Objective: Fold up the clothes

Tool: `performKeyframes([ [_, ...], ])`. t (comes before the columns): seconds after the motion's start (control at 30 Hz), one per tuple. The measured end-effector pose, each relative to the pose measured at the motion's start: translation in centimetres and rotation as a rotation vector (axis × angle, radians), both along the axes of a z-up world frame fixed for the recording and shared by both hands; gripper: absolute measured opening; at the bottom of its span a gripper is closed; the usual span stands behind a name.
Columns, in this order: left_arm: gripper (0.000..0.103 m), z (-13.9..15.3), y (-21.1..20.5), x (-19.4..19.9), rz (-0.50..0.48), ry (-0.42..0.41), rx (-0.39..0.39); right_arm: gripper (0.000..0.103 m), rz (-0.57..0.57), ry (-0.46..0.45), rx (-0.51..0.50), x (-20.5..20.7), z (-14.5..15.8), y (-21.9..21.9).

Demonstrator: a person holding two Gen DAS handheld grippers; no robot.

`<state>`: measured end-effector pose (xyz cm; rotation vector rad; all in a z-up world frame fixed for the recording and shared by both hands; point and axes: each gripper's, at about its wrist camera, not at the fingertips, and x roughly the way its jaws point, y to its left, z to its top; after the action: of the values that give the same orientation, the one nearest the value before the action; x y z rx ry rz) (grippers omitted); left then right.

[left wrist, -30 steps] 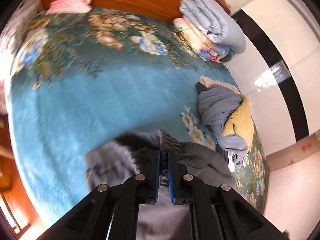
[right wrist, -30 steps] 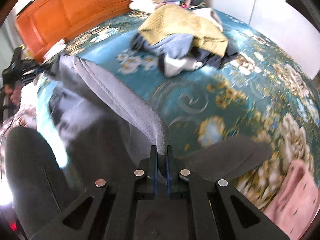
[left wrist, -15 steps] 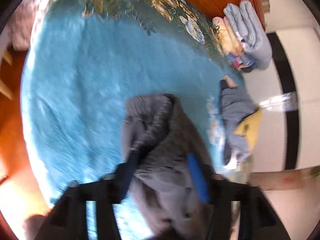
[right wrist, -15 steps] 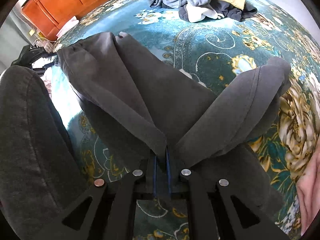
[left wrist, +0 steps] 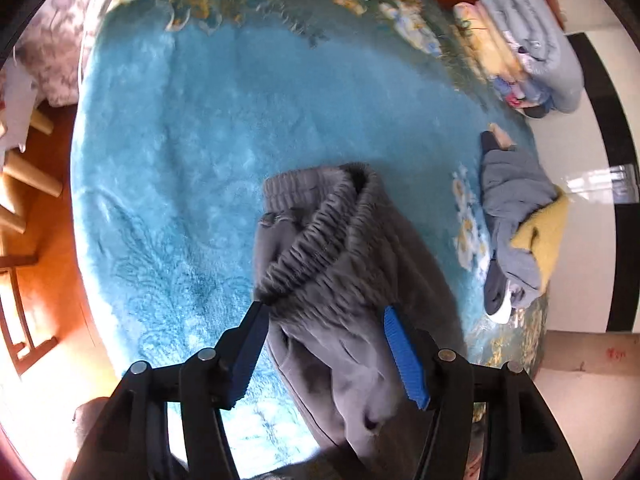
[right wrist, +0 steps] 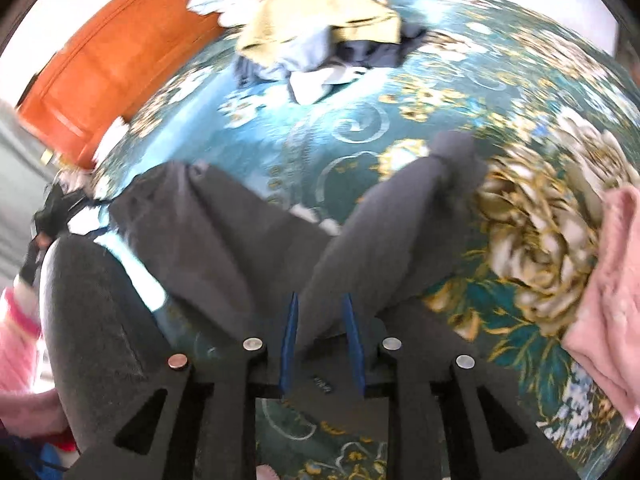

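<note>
Grey sweatpants (left wrist: 340, 280) lie on the teal flowered bedspread (left wrist: 180, 140). In the left wrist view the elastic waistband lies bunched on the bed. My left gripper (left wrist: 324, 312) is open, its blue pads wide apart on either side of the cloth just behind the waistband. In the right wrist view the two legs of the sweatpants (right wrist: 240, 240) spread away in a V. My right gripper (right wrist: 320, 300) is partly open, with the cloth at the fork of the legs lying loose between the pads.
A heap of unfolded clothes with a yellow garment (left wrist: 524, 232) lies on the bed; it also shows in the right wrist view (right wrist: 320, 40). Folded bedding (left wrist: 520, 36) sits by the orange headboard (right wrist: 112, 68). A pink garment (right wrist: 608, 288) lies at the right.
Both grippers have let go of the sweatpants. The left one opened wide first and the right one has just parted its pads. The sweatpants now lie on the bed.
</note>
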<state>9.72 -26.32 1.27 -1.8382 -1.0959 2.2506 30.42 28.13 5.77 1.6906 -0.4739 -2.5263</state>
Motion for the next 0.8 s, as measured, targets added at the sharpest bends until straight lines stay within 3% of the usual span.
performKeyframes([
  [0.1,0.067,2.0,0.5,-0.2,-0.011,0.058,0.038,0.024,-0.044,-0.010,-0.003,-0.4,-0.5,0.6],
  [0.2,0.070,1.7,2.7,-1.1,-0.096,0.014,0.029,0.024,-0.072,-0.005,-0.010,-0.9,-0.8,0.9],
  [0.3,0.070,-1.2,4.0,-2.0,-0.113,-0.091,-0.011,0.025,-0.097,-0.004,-0.013,-1.5,-0.9,1.1],
  [0.37,0.070,-2.9,4.4,-2.4,-0.093,-0.137,0.005,0.029,-0.119,-0.005,-0.018,-1.9,-1.1,1.4],
  [0.5,0.068,-4.3,5.6,-3.7,-0.098,-0.159,0.006,0.032,-0.177,-0.029,-0.029,-2.7,-2.0,2.9],
  [0.57,0.055,-4.1,5.9,-4.2,-0.103,-0.151,-0.030,0.032,-0.218,-0.039,-0.048,-3.3,-2.4,3.7],
  [0.63,0.034,-4.1,5.9,-4.5,-0.102,-0.167,-0.074,0.032,-0.255,-0.045,-0.081,-3.9,-2.8,4.5],
  [0.73,0.020,-3.6,5.9,-5.0,-0.115,-0.150,-0.094,0.034,-0.318,-0.057,-0.168,-5.2,-3.7,5.4],
  [0.8,0.018,-1.8,5.9,-5.5,-0.144,-0.046,-0.066,0.035,-0.361,-0.065,-0.208,-6.0,-4.0,5.9],
])
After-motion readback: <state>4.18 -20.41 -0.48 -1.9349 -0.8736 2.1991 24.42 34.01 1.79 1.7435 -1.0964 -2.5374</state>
